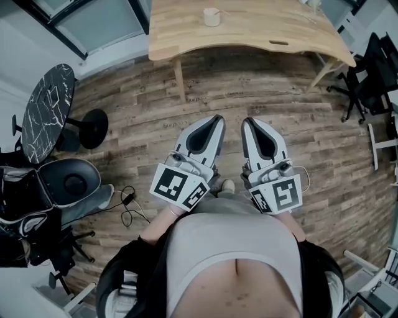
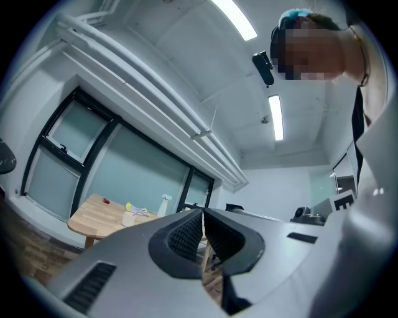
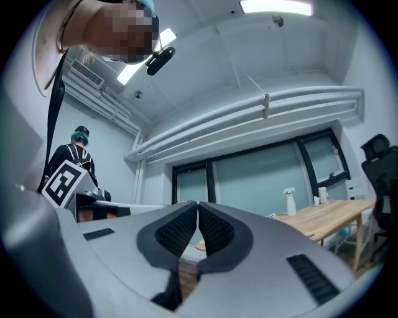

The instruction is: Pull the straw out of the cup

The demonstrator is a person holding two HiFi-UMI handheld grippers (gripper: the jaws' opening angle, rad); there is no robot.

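Observation:
A small pale cup (image 1: pixel 212 17) stands on the far wooden table (image 1: pixel 249 31), well ahead of both grippers; its straw is too small to make out. The left gripper view shows the same cup (image 2: pixel 128 218) on the table's near end. My left gripper (image 1: pixel 217 119) and right gripper (image 1: pixel 247 122) are held side by side close to the person's body, pointing forward over the wood floor. Both pairs of jaws are shut tip to tip with nothing between them, as seen at the left gripper (image 2: pixel 203 211) and the right gripper (image 3: pixel 198 204).
A round black marble table (image 1: pixel 46 112) and a dark chair (image 1: pixel 68 180) stand at the left, with cables (image 1: pixel 127 208) on the floor. Black office chairs (image 1: pixel 373 68) sit at the right. A white spray bottle (image 3: pixel 290 202) stands on the wooden table.

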